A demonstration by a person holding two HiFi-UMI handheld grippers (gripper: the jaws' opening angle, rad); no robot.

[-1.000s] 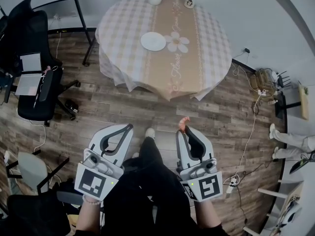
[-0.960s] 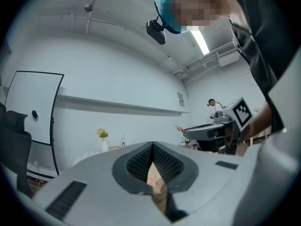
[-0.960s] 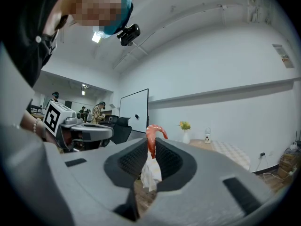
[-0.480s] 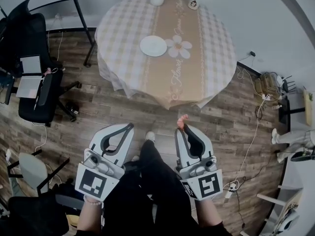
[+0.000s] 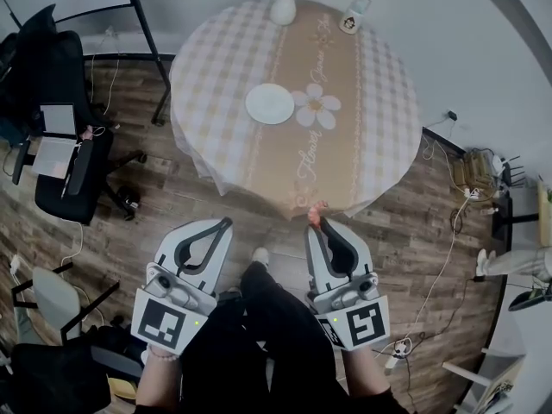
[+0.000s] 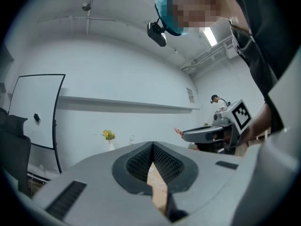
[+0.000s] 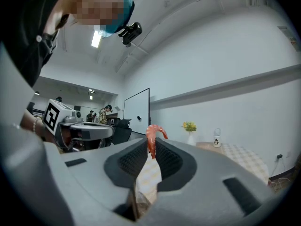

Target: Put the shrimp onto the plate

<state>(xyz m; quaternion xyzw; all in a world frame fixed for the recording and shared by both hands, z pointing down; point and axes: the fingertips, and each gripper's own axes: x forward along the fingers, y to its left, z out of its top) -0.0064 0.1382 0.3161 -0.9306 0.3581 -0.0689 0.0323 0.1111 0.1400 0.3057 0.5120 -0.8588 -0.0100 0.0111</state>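
An orange-red shrimp [image 5: 317,214] [image 7: 153,136] sticks up from the tips of my right gripper [image 5: 320,226] [image 7: 151,150], which is shut on it, just short of the round table's near edge. A white plate [image 5: 269,103] lies on the checked tablecloth [image 5: 216,67], left of a printed flower on the tan runner. My left gripper [image 5: 221,225] [image 6: 153,147] hangs level with the right one, over the wooden floor, its jaws closed with nothing between them.
A white vase with yellow flowers [image 5: 283,5] and a small white bottle [image 5: 350,20] stand at the table's far side. A black office chair [image 5: 65,158] and a whiteboard stand [image 5: 142,24] are to the left. Cables and a power strip [image 5: 470,166] lie on the floor at right.
The table has slid lower in the head view, nearer to both grippers. Its near edge now sits just beyond the shrimp. Both grippers keep their pose and grip.
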